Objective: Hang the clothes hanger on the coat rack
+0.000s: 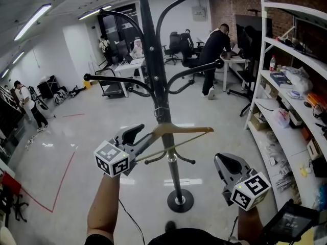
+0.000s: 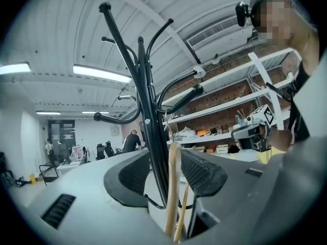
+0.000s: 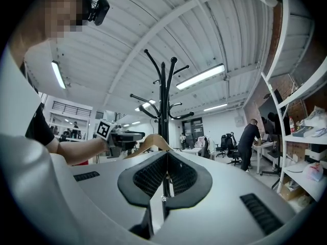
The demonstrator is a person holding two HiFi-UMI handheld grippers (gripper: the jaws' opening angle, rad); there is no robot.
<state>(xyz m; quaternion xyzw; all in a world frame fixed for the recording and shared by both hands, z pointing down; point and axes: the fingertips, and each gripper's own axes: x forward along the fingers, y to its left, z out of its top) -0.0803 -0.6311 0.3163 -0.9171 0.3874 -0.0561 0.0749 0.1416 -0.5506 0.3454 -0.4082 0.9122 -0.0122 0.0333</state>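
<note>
Wooden hanger (image 1: pixel 179 131) hung level, hook against rack (image 1: pixel 153 60) pole, prob. seated. L claw (image 1: pixel 148 139) wide open round its end, not pinching, so wt sat on hook. R claw (image 3: pixel 166 175) shut, empty, held clear.

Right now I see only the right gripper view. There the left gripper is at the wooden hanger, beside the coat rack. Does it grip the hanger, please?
Observer: No. In the left gripper view the left gripper has its jaws apart. The hanger stands between them, with a gap on one side.
Operator: Is it hung?
Observer: In the head view its wire hook reaches the pole of the coat rack, just above the wood. Whether a peg carries it I cannot tell.
Operator: And my right gripper?
Observer: The head view shows it low, to the right of the pole, apart from the hanger.
</note>
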